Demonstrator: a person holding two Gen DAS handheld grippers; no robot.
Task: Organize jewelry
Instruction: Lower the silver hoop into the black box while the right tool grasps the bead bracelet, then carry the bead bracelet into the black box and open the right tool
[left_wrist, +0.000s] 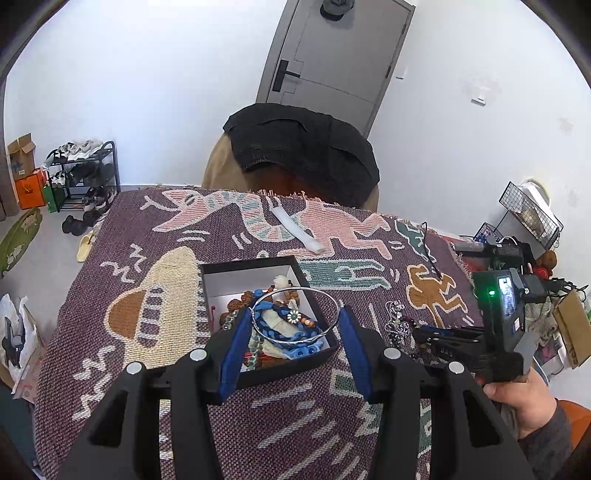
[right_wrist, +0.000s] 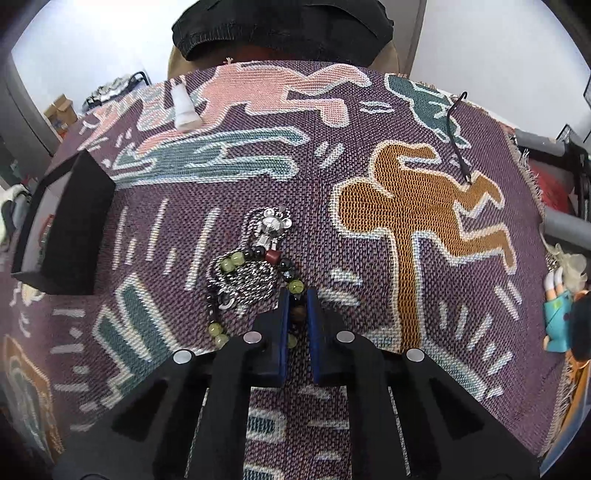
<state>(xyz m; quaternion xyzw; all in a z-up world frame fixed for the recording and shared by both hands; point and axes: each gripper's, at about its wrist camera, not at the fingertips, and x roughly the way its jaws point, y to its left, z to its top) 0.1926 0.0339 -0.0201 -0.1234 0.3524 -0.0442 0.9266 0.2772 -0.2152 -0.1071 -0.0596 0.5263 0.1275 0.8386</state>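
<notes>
- Our left gripper (left_wrist: 295, 325) has its blue fingers spread wide, and a silver bangle (left_wrist: 295, 315) spans the gap between them, its rim meeting both pads; we cannot tell how firmly it is held.
- The bangle hangs over the black box (left_wrist: 258, 314), which sits on the woven cloth (left_wrist: 147, 240) and holds a heap of jewelry: a blue chain (left_wrist: 291, 338), brown beads and a small flower charm (left_wrist: 294, 316).
- Our right gripper (right_wrist: 297, 306) is narrowed almost shut around a brown bead of the beaded bracelet (right_wrist: 236, 258), down at the cloth.
- That bracelet, with green, black and one red bead, lies tangled with a silver chain and a mouse-shaped pendant (right_wrist: 271, 225), to the right of the box.
- Farther off on the cloth lie a white strip (left_wrist: 295, 229) and, far right, a thin black cord (right_wrist: 452, 133).
</notes>
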